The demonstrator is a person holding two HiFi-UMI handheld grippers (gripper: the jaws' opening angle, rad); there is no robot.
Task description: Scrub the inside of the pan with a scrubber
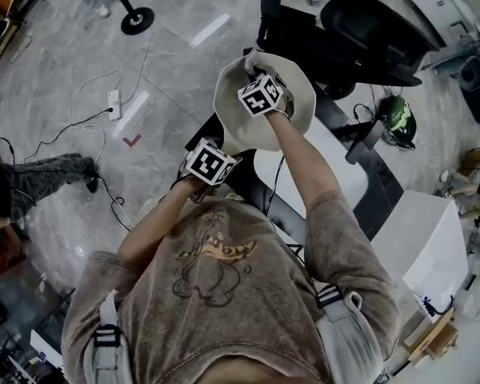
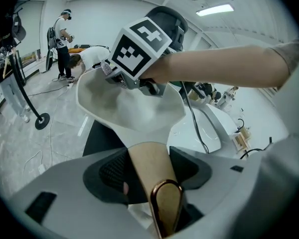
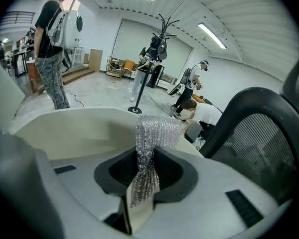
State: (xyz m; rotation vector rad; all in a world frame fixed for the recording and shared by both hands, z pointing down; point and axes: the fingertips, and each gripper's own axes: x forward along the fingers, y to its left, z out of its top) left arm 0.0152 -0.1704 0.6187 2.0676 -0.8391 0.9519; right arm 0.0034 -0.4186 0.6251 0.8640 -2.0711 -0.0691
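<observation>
- Head view: the pan (image 1: pixel 304 106) is in the upper centre of the frame, lifted in the air, with its open side toward the person.
- Left gripper view: the left gripper (image 2: pixel 150 169) is clamped on the handle (image 2: pixel 148 161). The handle runs from the lower centre up to the pan bowl.
- Right gripper view: the right gripper (image 3: pixel 147 171) pinches the scrubber (image 3: pixel 154 133), a silver mesh, with the jaws narrow on it.
- The scrubber's top stands above the jaws at the centre of that frame, and the pan's inner wall is just beside it at the left. I cannot tell if they touch.
- Left gripper view also shows the right gripper inside the bowl, at the upper centre.
</observation>
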